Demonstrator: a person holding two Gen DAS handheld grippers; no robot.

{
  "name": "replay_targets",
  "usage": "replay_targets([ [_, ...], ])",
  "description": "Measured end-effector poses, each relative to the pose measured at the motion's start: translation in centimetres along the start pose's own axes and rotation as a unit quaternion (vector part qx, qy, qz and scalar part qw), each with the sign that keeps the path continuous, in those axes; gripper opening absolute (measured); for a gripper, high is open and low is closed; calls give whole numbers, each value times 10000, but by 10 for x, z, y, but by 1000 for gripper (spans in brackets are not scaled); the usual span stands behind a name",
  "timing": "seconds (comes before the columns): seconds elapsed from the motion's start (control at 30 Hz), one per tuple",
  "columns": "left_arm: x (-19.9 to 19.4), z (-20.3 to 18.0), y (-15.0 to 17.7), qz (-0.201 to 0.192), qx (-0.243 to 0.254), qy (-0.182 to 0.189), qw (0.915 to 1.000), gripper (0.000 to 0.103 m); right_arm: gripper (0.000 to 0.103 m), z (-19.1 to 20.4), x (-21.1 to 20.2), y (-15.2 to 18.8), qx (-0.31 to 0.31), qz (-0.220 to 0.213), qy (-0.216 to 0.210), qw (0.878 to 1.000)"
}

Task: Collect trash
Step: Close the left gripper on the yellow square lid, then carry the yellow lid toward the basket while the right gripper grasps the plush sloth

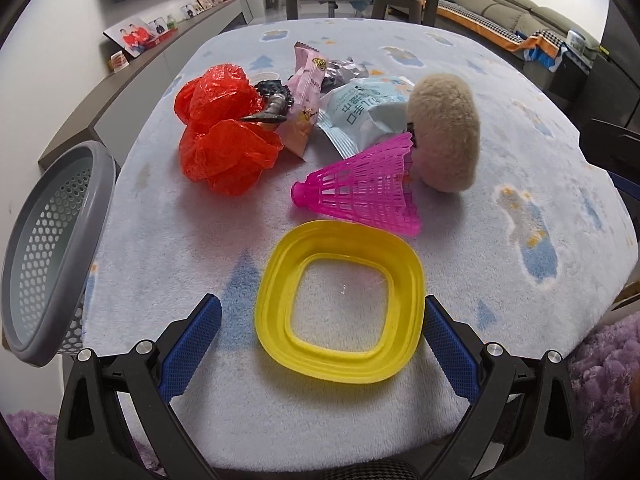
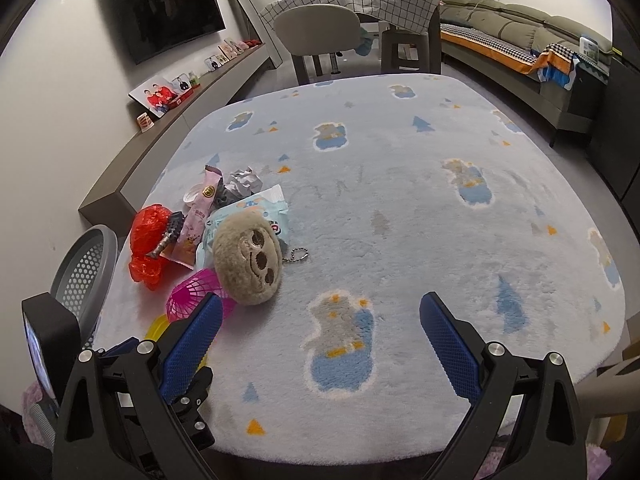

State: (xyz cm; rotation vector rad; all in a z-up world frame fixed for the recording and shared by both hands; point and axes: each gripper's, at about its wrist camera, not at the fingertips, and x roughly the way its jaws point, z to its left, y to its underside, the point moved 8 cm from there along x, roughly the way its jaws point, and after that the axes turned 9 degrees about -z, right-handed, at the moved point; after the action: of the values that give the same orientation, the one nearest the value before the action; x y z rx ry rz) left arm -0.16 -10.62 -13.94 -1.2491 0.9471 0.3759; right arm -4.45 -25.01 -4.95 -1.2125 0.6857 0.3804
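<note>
My left gripper (image 1: 322,322) is open low over the table, its blue fingers either side of a yellow plastic lid ring (image 1: 340,300). Beyond lie a pink shuttlecock (image 1: 360,188), a crumpled red plastic bag (image 1: 224,128), a pink snack wrapper (image 1: 306,96), a light blue wipes packet (image 1: 360,116) and a plush sloth head (image 1: 444,132). My right gripper (image 2: 320,320) is open and empty over bare blanket, right of the pile: red bag (image 2: 150,240), wrapper (image 2: 196,216), wipes packet (image 2: 256,216), sloth (image 2: 248,264), shuttlecock (image 2: 192,296).
A grey perforated bin (image 1: 52,248) stands off the table's left edge; it also shows in the right wrist view (image 2: 86,268). The blue fleece blanket (image 2: 400,208) covers the table. A chair (image 2: 320,36) and a sofa (image 2: 520,40) stand beyond.
</note>
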Motion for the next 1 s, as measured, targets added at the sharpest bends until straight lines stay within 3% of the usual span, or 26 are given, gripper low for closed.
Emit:
replay_targets([
  [0.13,-1,1,0,-32,-53,63,10000,84,94,1,0,0,-10,-3,2,10000],
  [0.2,-4,0,-1,-76,-2,87,9999,69,94,1,0,0,-23,4,19,10000],
  [0.37,-10,2,-1,-130,44,79,9999,68,94,5,5,3,-108,55,41,9999],
  [0.57,-33,21,-13,-562,72,-331,9978,68,94,15,18,5,-195,148,-8,9997],
  [0.83,-55,47,-27,-904,-81,-613,9940,68,94,43,46,-2,-461,256,64,9986],
  [1.0,-58,62,-27,-900,-251,-668,9934,68,94,49,69,-4,-475,296,202,9982],
])
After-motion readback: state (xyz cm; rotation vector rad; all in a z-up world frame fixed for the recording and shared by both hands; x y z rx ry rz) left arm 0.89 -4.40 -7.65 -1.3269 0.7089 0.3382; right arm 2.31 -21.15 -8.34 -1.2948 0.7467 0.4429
